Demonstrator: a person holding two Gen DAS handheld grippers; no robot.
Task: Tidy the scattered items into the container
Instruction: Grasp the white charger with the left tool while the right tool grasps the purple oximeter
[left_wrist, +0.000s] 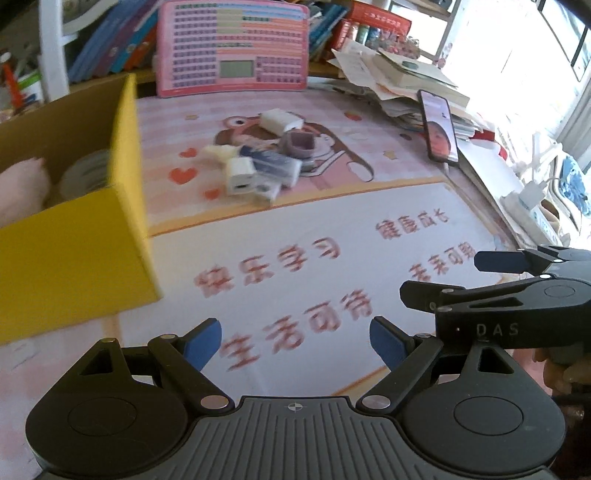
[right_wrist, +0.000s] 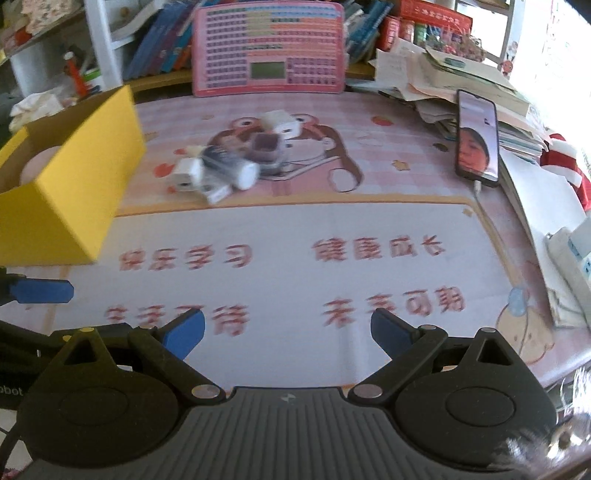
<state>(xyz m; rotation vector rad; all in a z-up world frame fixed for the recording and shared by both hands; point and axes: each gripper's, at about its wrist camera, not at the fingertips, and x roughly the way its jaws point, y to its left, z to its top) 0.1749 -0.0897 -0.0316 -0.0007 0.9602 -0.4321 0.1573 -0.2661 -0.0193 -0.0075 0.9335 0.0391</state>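
Pink desk mat (right_wrist: 369, 221), book-crammed shelf (right_wrist: 166, 44), bright window (left_wrist: 517, 55)

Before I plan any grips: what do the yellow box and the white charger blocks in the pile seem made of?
Yellow box: likely cardboard, matte yellow outside, plain brown inside, thin folded walls. White charger blocks: probably hard plastic, smooth and faintly glossy, with moulded edges and a port opening; blur leaves this uncertain.

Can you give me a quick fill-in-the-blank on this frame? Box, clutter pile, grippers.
1. The open box on the desk mat is coloured ____.
2. The pile of small items lies on the mat to the ____ of the box in both views.
3. The smartphone leans on a paper stack with its screen ____.
4. The left gripper and right gripper both hold ____.

Answers: yellow; right; on; nothing
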